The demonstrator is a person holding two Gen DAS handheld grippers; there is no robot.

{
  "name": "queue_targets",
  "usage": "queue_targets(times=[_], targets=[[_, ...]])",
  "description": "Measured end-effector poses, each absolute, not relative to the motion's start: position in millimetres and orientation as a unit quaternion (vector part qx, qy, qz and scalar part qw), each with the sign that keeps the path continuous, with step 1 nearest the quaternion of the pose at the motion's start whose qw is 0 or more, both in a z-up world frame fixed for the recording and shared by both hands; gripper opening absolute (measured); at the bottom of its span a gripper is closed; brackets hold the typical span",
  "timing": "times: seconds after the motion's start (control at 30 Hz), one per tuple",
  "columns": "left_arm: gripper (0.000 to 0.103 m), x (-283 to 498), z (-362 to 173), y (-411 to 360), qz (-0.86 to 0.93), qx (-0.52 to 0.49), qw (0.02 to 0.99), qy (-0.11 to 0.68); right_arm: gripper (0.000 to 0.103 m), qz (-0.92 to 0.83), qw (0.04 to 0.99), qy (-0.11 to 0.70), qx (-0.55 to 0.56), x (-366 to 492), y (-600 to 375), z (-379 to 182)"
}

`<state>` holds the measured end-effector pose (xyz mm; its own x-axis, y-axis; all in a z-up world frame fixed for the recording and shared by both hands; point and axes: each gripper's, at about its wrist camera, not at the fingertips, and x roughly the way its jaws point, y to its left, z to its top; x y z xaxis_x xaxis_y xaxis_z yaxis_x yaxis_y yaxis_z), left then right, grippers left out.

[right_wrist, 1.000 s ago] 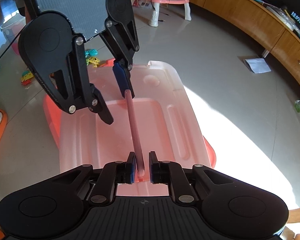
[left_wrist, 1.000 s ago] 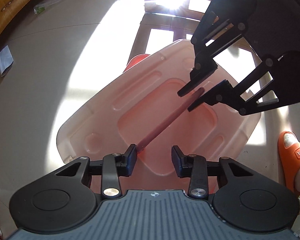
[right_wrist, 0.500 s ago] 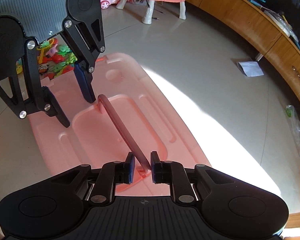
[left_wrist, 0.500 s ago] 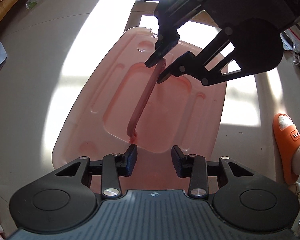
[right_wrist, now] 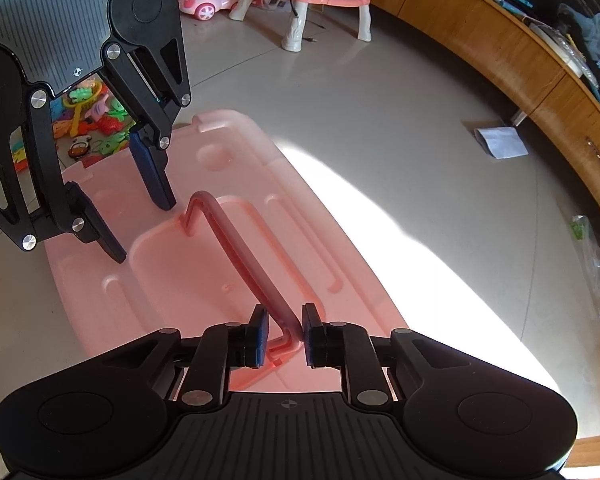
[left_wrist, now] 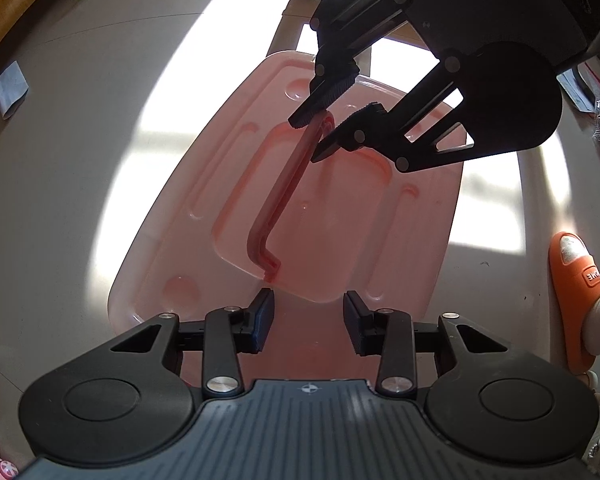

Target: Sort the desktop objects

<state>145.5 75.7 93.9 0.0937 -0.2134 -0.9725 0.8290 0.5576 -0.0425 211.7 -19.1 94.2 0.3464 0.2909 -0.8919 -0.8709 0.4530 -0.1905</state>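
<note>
**Lid Handle Straddled by the Right Gripper, Left Gripper Standing Off**

The right gripper is straddling one bent end of the pink handle. Its jaws are parted slightly, one pad on each side of the bar; whether either pad is touching the bar cannot be told. The handle is standing raised above the pink storage-box lid, rising from the central recessed panel and running diagonally across it. This is the only graspable feature on the flat lid, which is probably why the gripper is placed there.

The left gripper is hanging released, jaws wide apart and holding nothing, near the lid edge beside the handle's opposite bent end. In this position it is probably standing by to steady or share the lift.

The lid is sitting over a red-orange container on the floor, partly in sunlight. An orange slipper is lying beyond the lid's right edge.
</note>
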Motion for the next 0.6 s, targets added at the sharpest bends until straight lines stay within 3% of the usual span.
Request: queue_targets(times=[0.6], targets=[[0.044,101.6,84.9,96.9,-0.356,0.297,0.673,0.576,0.017,0.390,0.721,0.431,-0.377,210.1,-7.6,78.1]])
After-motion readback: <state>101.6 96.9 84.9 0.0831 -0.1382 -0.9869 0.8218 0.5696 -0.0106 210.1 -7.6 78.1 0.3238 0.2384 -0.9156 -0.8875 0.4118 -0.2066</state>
